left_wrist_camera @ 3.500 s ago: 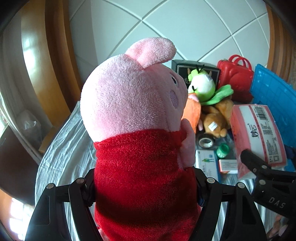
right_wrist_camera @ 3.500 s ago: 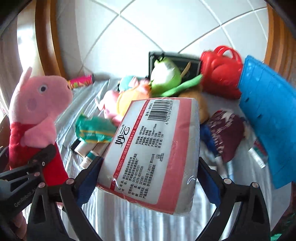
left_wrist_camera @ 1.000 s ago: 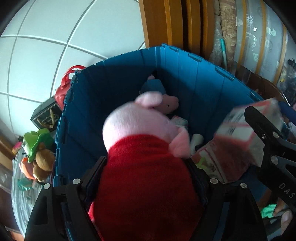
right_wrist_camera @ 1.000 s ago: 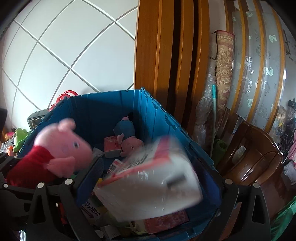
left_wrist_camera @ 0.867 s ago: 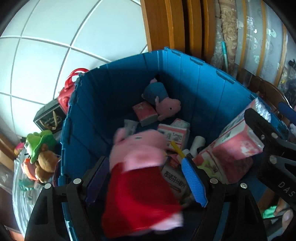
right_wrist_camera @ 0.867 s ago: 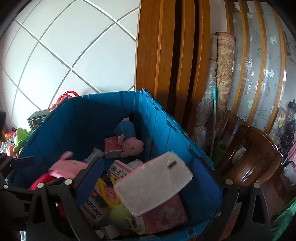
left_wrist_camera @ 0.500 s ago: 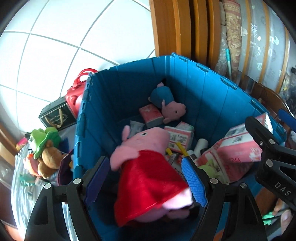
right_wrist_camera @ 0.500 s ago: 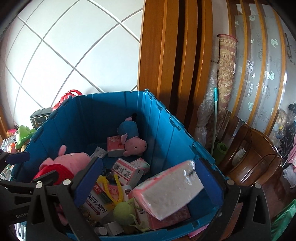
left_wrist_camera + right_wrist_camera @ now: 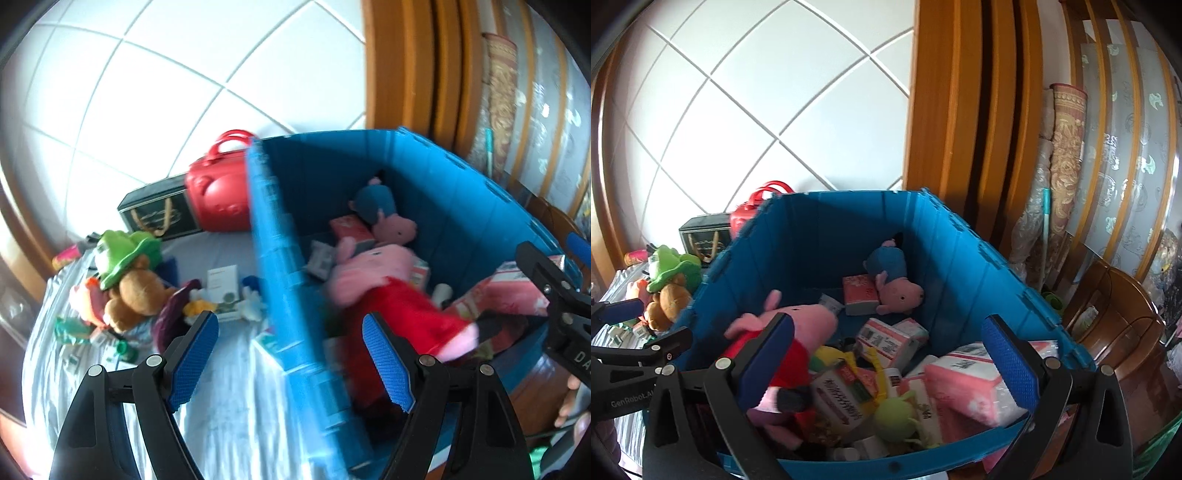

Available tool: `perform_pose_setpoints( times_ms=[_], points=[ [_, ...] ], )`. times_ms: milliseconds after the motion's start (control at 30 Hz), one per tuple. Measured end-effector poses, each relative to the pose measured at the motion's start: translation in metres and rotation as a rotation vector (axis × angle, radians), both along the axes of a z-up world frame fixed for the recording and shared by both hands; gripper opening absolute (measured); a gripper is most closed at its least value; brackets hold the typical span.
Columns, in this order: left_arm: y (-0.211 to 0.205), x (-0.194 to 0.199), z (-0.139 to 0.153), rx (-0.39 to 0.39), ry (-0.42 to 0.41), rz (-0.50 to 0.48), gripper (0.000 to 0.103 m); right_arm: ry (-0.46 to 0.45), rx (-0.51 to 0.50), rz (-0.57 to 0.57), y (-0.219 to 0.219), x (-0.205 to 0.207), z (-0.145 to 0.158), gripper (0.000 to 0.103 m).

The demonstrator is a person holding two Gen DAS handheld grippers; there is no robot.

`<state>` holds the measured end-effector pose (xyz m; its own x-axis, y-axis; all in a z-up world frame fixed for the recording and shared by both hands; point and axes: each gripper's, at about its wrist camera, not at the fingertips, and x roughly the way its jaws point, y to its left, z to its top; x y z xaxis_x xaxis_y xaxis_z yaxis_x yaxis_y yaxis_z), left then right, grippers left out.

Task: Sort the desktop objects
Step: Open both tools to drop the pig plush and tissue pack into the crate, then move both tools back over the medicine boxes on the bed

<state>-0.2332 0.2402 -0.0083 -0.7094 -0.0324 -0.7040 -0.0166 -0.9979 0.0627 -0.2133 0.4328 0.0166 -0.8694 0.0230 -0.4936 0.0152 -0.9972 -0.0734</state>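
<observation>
The pink pig plush in a red dress (image 9: 384, 280) (image 9: 805, 321) lies on its side inside the blue crate (image 9: 273, 236) (image 9: 979, 243). The pink-and-white tissue pack (image 9: 967, 384) (image 9: 509, 291) rests on the heap at the crate's near right corner. My left gripper (image 9: 289, 319) is open and empty, straddling the crate's left wall from above. It shows at the left edge of the right wrist view as the left gripper (image 9: 639, 328). My right gripper (image 9: 889, 323) is open and empty over the crate's near side.
A smaller pig plush in blue (image 9: 894, 280) and several packets lie in the crate. On the grey-clothed table (image 9: 229, 387) left of it are a brown bear with a green hat (image 9: 129, 277), a red bag (image 9: 221, 195), a black box (image 9: 159, 214) and small items. A wooden chair (image 9: 1115, 325) stands at the right.
Both grippers let go: the pig plush and the tissue pack dropped into the crate. The left gripper then swung left, bringing the table into view; the right drew back a little.
</observation>
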Motion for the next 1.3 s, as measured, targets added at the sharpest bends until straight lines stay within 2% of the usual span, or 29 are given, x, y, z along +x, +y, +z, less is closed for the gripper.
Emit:
perform_pose_setpoints(
  times_ms=[300,433,567,767,867,1033,1200,1300],
  points=[
    [-0.129,0.031,-0.013,0.079,-0.012,0.142,0.081,0.039,-0.009,0.158,-0.113,0.016,0.003,0.103],
    [-0.211,0.043,-0.031,0.122,-0.047,0.233,0.081,0.063,-0.006,0.215,-0.18,0.027,0.002,0.103],
    [-0.291,0.06,-0.057,0.12,-0.089,0.307,0.081,0.017,0.001,0.279,-0.258,0.031,-0.015,0.103],
    [-0.381,0.066,-0.115,0.054,-0.202,0.353,0.081,-0.154,-0.008,0.343,-0.358,0.026,-0.085,0.103],
    [-0.407,0.064,-0.152,0.065,-0.292,0.355,0.081,-0.28,-0.008,0.364,-0.391,0.019,-0.133,0.103],
    [-0.427,0.058,-0.201,0.082,-0.363,0.356,0.081,-0.439,0.06,0.455,-0.433,0.003,-0.207,0.103],
    [-0.437,0.035,-0.235,0.043,-0.405,0.394,0.081,-0.514,0.07,0.55,-0.456,-0.021,-0.256,0.103],
    [-0.441,0.02,-0.247,0.037,-0.403,0.404,0.081,-0.537,0.083,0.587,-0.471,-0.04,-0.279,0.103]
  ],
)
